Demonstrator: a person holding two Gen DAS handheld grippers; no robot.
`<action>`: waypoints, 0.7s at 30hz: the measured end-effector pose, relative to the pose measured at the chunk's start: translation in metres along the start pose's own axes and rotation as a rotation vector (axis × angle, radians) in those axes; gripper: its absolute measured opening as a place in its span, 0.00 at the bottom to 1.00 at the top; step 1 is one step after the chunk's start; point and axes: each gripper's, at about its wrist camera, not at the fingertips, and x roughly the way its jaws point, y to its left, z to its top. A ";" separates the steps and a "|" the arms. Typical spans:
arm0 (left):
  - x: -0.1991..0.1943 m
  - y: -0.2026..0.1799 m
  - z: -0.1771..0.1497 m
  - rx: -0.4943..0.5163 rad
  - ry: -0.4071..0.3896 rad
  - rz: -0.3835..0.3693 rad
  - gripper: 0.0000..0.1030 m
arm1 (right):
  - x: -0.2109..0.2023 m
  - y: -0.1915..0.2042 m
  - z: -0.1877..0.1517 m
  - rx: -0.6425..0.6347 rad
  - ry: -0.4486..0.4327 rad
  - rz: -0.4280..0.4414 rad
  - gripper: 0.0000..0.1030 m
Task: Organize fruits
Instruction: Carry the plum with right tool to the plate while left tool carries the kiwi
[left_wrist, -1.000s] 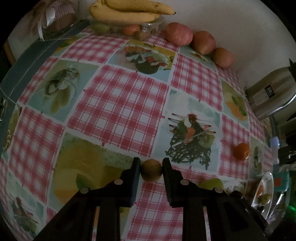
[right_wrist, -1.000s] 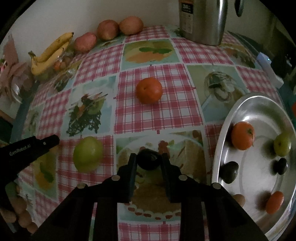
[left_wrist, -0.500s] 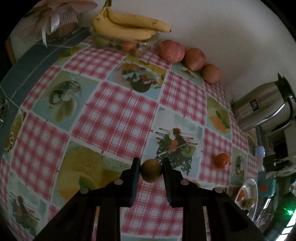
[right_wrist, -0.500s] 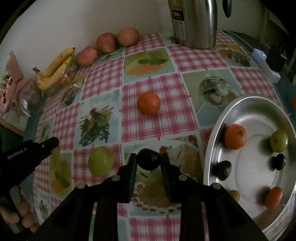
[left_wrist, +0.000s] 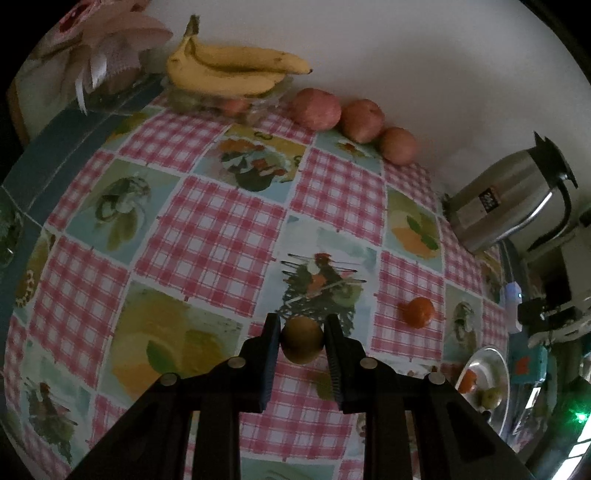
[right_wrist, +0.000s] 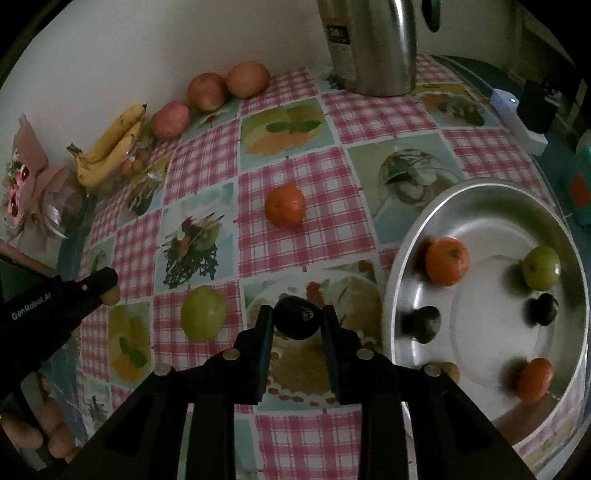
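Left wrist view has my left gripper (left_wrist: 302, 341) with its fingers (left_wrist: 269, 354) pinched on a small brownish fruit (left_wrist: 302, 340), held up above the checkered bench (left_wrist: 207, 240). From that fruit, a loose orange (left_wrist: 418, 312) sits at about 2 o'clock, the three apples (left_wrist: 356, 120) line the wall at 12, and the bananas (left_wrist: 229, 74) are at 11 on a clear tub. Over on the right wrist cam, my right gripper (right_wrist: 297, 323) is clamped on a dark fruit (right_wrist: 297, 322), also off the bench. Green fruit (right_wrist: 203, 313) lies just to its 9 o'clock, the steel bowl (right_wrist: 399, 280) at 3 with two oranges, a green one and a couple of dark ones inside. Metal kettle (right_wrist: 369, 44) is up at 12, well apart from the bowl
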 end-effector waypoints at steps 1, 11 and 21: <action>-0.003 -0.005 -0.001 0.009 -0.006 0.000 0.25 | -0.002 -0.002 0.000 0.004 -0.002 0.001 0.26; -0.008 -0.041 -0.014 0.058 -0.013 -0.015 0.25 | -0.019 -0.030 0.001 0.040 -0.019 -0.005 0.26; 0.000 -0.093 -0.032 0.135 0.028 -0.066 0.25 | -0.036 -0.078 0.004 0.123 -0.047 -0.029 0.26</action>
